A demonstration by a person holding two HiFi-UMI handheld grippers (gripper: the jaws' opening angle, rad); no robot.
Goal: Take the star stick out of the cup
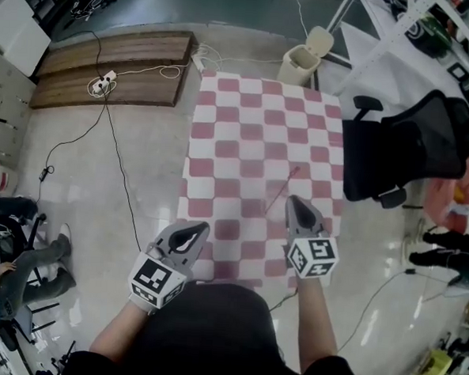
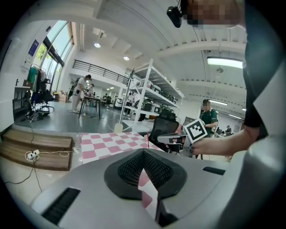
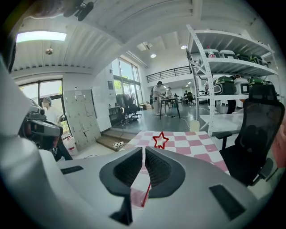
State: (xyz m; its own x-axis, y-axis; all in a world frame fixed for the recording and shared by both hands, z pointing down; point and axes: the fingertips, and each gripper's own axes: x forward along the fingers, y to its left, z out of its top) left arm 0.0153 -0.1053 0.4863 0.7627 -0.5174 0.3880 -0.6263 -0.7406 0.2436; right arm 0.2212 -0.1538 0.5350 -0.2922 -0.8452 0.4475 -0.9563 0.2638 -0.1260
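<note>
Thin red star stick (image 3: 146, 195), hollow star tip, pinched in right gripper (image 3: 144, 152), tilted above checkered table (image 1: 221, 142), near-right part.

We look down on a pink and white checked table (image 1: 254, 120). Our left gripper (image 1: 192, 232) and right gripper (image 1: 295, 202) hover over its near edge. A thin stick (image 1: 282, 191) slants just beside the right one. A black chair (image 1: 411, 146) stands to the right.
</note>
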